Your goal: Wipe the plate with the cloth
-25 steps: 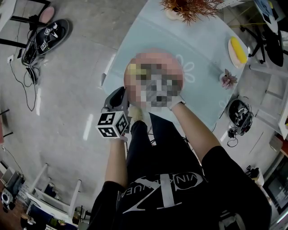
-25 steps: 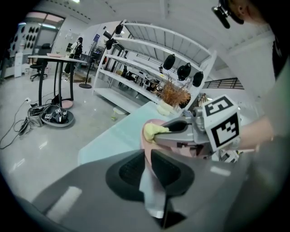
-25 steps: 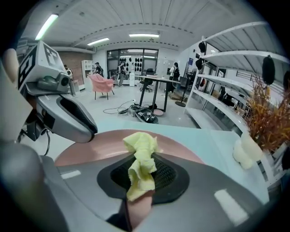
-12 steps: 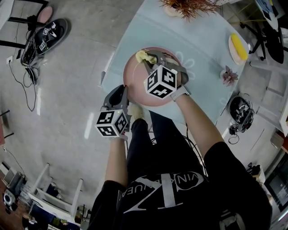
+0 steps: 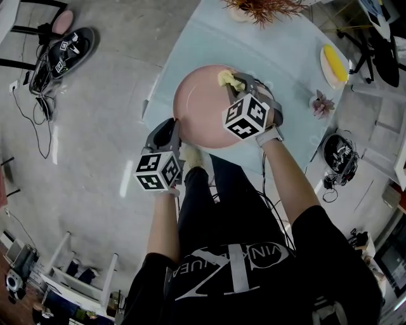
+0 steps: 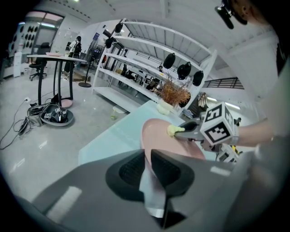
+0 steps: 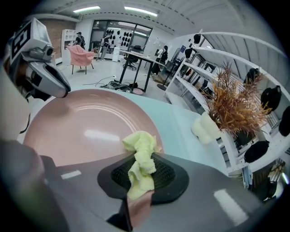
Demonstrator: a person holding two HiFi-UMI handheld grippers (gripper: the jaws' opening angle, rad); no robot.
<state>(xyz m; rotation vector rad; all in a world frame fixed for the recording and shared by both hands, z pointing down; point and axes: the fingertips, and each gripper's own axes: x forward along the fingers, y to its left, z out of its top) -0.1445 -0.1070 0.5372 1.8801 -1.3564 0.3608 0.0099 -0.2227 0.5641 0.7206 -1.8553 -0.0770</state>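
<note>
Plate (image 5: pixel 200 111): pink, round and shallow, nothing on it except the cloth at one edge. It hangs partly past the near edge of the largest item here, a pale blue-green table (image 5: pixel 288 51). I cannot tell whether the plate touches the table top.

Left gripper (image 6: pixel 148 165): my jaws are pressed together on the plate's near-left rim, and the rim runs straight up between the two ribbed pads. In the left gripper view the plate rises away from the jaws almost edge-on.

Right gripper (image 7: pixel 139 172): my jaws are pinched on the cloth, with its marker cube facing up toward the head view. It reaches over the plate from the right. The jaw tips are at the far rim, on the opposite side of the plate from my left gripper.

Dried plant (image 5: pixel 260 7): rust-brown sprays at the far end of the table, well apart from the plate.

Side dish (image 5: pixel 325 81): pale and oval, at the table's right edge. It carries one long yellow object (image 5: pixel 335 66), which I cannot identify.

Cloth (image 7: pixel 141 147): small, pale yellow and crumpled. Its lower part is gripped between my right pads. Its loose upper end lies against the plate's surface at the far rim.

Small pink flower-like ornament (image 5: pixel 321 109): on the table, to the right of the plate and near the side dish.
</note>
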